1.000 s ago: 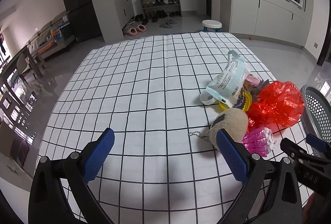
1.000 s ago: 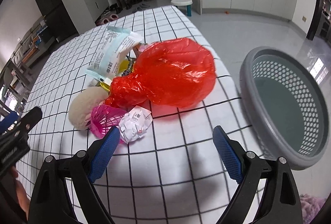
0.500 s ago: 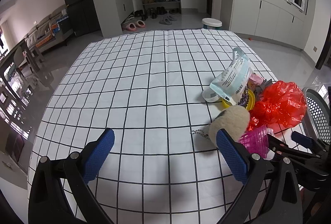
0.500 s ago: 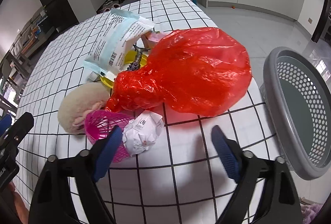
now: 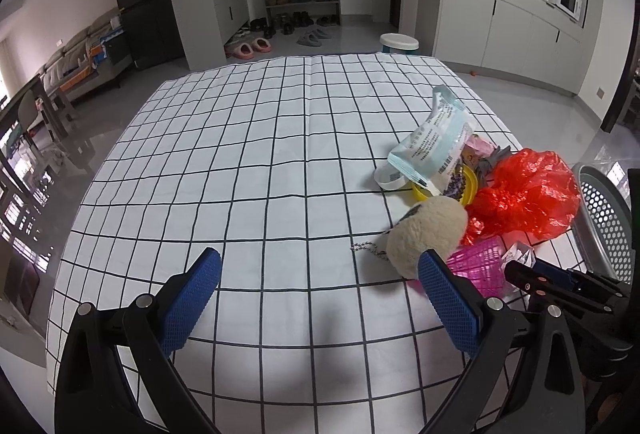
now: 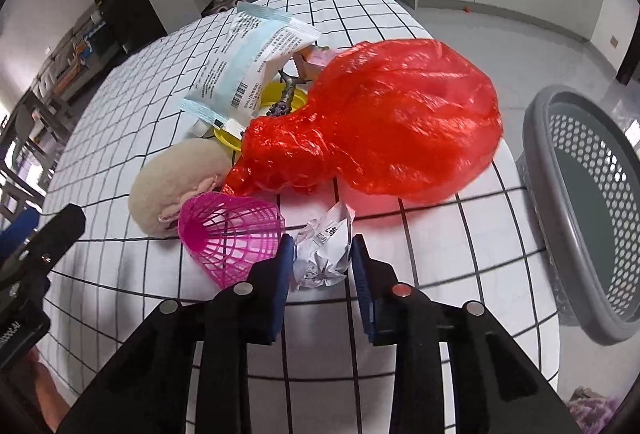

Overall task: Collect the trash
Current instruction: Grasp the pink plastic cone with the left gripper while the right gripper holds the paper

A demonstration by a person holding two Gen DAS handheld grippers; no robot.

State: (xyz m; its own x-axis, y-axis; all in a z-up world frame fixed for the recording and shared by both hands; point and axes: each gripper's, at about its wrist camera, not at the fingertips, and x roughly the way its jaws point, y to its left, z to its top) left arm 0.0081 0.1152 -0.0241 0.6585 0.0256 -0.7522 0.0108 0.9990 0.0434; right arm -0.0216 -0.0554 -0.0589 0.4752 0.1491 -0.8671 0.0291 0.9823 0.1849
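At lower centre of the right wrist view, the right gripper [image 6: 322, 254] is closing around crumpled paper [image 6: 325, 254], beside a pink mesh cone [image 6: 232, 234], below the red bag [image 6: 384, 121]; grey basket [image 6: 580, 218] at right. Left gripper [image 5: 320, 298] gapes empty over the checked cloth [image 5: 248, 161].

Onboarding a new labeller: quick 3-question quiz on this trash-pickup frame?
1. True or false: the left gripper holds something.
2. What sits between the right gripper's jaws? A) red bag B) paper wad C) pink net
3. On which side of the table does the grey basket stand in the right wrist view?

Key
1. False: open, nothing between its jaws.
2. B; the jaws are closing on it.
3. Right, past the table edge.
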